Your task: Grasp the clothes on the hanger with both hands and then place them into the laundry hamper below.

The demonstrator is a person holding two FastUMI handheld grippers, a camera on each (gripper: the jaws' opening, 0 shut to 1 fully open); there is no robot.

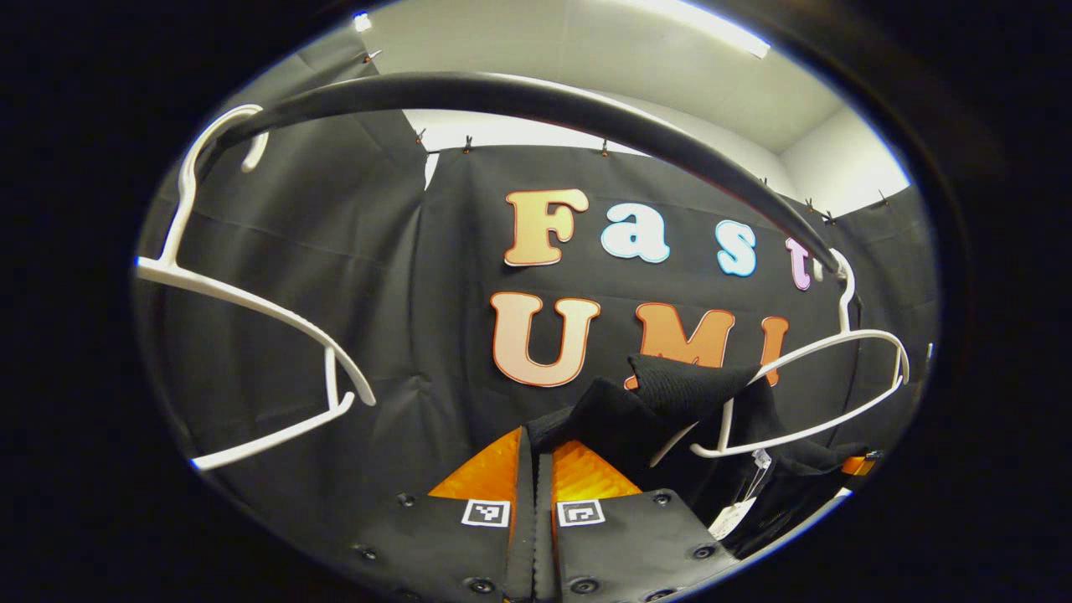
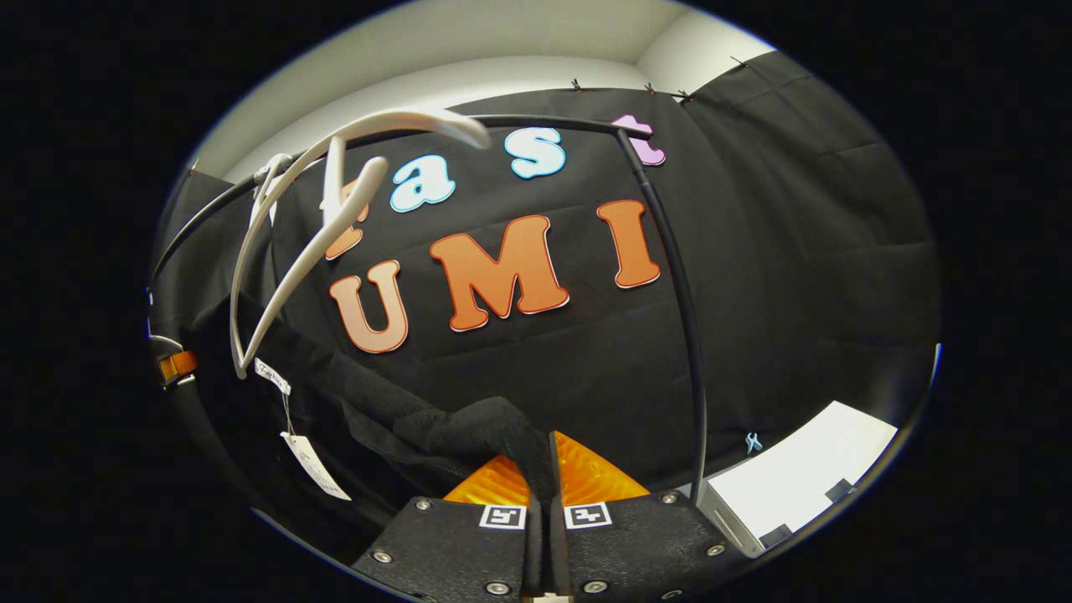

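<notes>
left tool clamped on black garment | right tool clamped on same garment | garment stretches between both tools, below white hanger

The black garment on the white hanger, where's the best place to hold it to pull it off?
Grip the black garment at its two shoulder folds, one per side, coming from below the white hanger: bunched cloth there fits between closed jaws, as both grippers appear to hold now.

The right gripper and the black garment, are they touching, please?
Touching. In the right gripper view, the right gripper has both fingers closed on a fold of the black garment, with no gap visible.
</notes>
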